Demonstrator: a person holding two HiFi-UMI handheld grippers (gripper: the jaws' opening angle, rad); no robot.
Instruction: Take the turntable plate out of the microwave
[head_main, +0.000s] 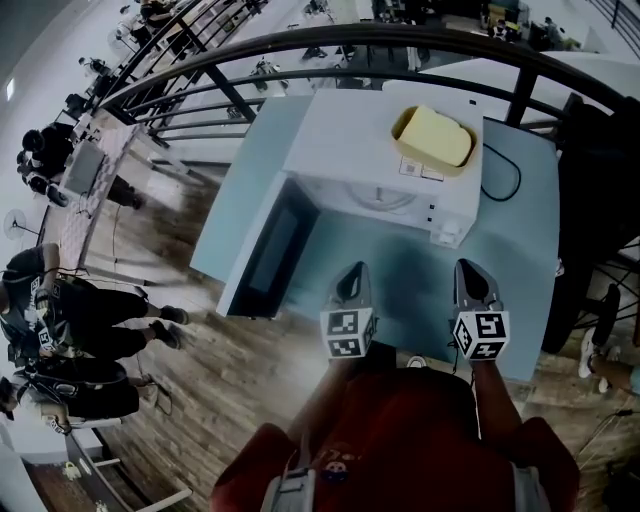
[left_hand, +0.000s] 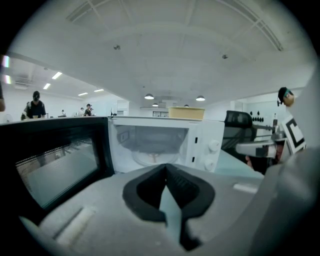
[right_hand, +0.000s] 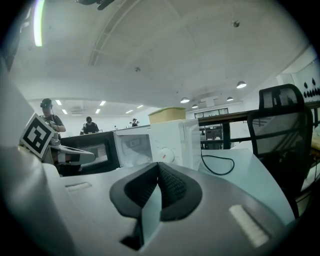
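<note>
The white microwave (head_main: 345, 130) stands on a pale blue table (head_main: 405, 285), its door (head_main: 262, 258) swung open to the left. The glass turntable plate (left_hand: 150, 158) lies inside on the oven floor. Both claws hover near the open front, apart from it. The left gripper (head_main: 352, 272) is clenched on nothing, and so is the right gripper (head_main: 472, 270). A yellow tub (head_main: 435, 138) sits on top of the microwave.

Microwave (head_main: 350, 150) before me on the counter (head_main: 410, 285).
Door (head_main: 268, 250) swung left, turntable plate (left_hand: 150, 157) inside, tub (head_main: 434, 138) on top.
</note>
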